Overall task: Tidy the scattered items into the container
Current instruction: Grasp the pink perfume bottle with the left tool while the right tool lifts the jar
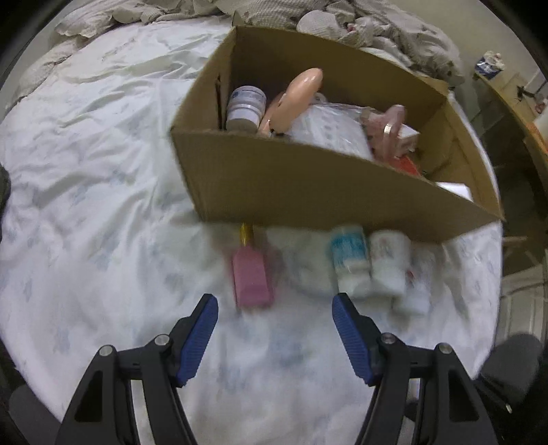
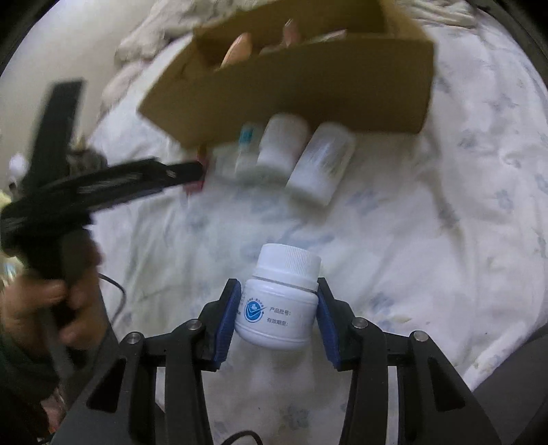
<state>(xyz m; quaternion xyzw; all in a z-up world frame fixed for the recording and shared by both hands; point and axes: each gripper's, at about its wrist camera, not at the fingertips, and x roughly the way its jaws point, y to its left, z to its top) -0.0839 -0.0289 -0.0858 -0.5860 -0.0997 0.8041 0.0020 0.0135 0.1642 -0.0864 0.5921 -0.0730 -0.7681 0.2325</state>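
A cardboard box [image 1: 308, 185] stands on the bed and holds a white jar [image 1: 246, 106], a peach-coloured item [image 1: 294, 99], a white packet and pink items. In front of it lie a pink block with a gold tip [image 1: 251, 277] and several white bottles [image 1: 352, 260]. My left gripper [image 1: 275, 308] is open and empty, just short of the pink block. My right gripper [image 2: 278, 297] is shut on a white bottle with a blue logo [image 2: 279, 304], held above the sheet. The box [image 2: 308, 89] and the white bottles [image 2: 284, 147] lie ahead in the right wrist view.
The bed sheet [image 1: 102, 205] is white with a faint pattern; a crumpled duvet [image 1: 394, 30] lies behind the box. A wooden desk [image 1: 513, 102] stands to the right of the bed. The left gripper and the hand holding it [image 2: 68, 212] cross the right wrist view.
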